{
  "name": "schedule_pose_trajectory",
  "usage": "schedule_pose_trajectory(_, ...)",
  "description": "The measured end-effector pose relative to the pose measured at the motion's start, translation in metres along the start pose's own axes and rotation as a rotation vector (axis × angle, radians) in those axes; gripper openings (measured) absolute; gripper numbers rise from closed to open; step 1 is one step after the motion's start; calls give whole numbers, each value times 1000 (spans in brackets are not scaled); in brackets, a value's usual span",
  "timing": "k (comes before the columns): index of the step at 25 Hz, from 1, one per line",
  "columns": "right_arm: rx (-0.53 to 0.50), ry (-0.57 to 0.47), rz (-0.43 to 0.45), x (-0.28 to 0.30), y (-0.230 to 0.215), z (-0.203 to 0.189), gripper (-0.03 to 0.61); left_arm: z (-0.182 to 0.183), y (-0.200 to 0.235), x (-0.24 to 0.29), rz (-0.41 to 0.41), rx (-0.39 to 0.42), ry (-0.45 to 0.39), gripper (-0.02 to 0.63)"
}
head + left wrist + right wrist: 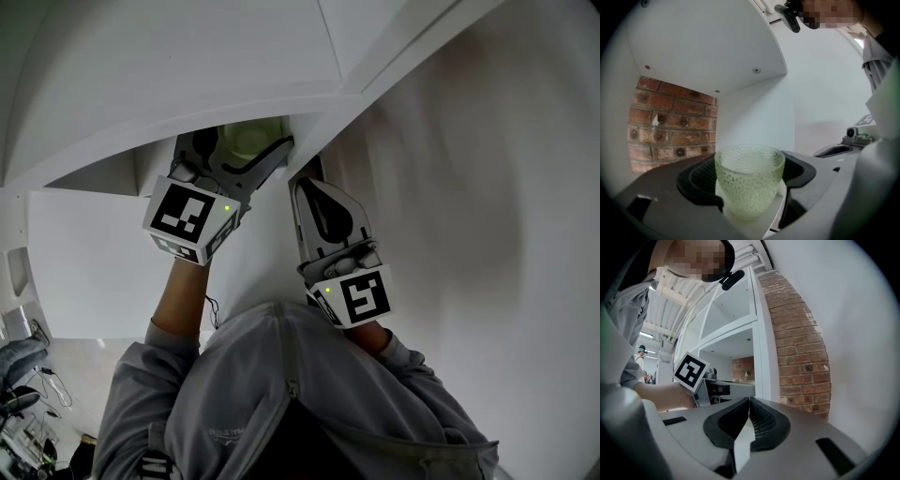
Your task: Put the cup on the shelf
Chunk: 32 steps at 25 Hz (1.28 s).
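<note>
Head view: seen from above, the left gripper [242,150] reaches into an opening of a white shelf unit [187,84]. A pale green cup [246,137] sits between its 2 jaws, just inside that opening. The right gripper [307,187] is beside it, outside the opening and in front of a white upright, with its 2 jaws pressed together. Each gripper carries a cube with black-and-white square markers. The person's grey sleeves [155,375] fill the lower part.

Left gripper view: the left gripper [749,171] holds the cup [750,187] upright, jaws spread wide with a dark ribbed pad against each side. The cup is dimpled, translucent green glass and looks empty. Whether its base touches the shelf cannot be told. A white shelf board [703,42] hangs above, a red brick wall [670,122] stands behind at left, and a white side panel [754,117] stands behind the cup.

Right gripper view: the right gripper [749,413] has its jaws closed on each other with nothing between them. A brick wall [801,357] rises at right, just beside the white shelf frame [761,357]. The left gripper's marker cube [690,371] shows at left.
</note>
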State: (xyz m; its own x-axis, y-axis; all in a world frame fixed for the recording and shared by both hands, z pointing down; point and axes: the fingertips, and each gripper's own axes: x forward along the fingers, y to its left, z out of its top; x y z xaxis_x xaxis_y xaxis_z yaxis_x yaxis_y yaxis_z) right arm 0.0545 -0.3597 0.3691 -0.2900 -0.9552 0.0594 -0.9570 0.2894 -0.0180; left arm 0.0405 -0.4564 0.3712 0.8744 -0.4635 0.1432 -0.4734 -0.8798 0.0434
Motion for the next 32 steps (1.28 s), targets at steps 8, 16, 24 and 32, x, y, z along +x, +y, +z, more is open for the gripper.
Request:
schedule_pose_trajectory(8,0,-7,5,0,2,-1,28,-3,3,1,8,16,-11,395)
schedule_pose_trajectory(16,0,-9,-3,-12,6,7,28,6,-1,-10,32,34,-21,443)
schedule_pose_trajectory(24,-13,-51,21,-30,18,18,28,19,-16,-52,91,18,-40,442)
schedule_pose_trajectory(32,-30,-105,53,-57,38,36,28,27,-56,-100,137,48,-56,126)
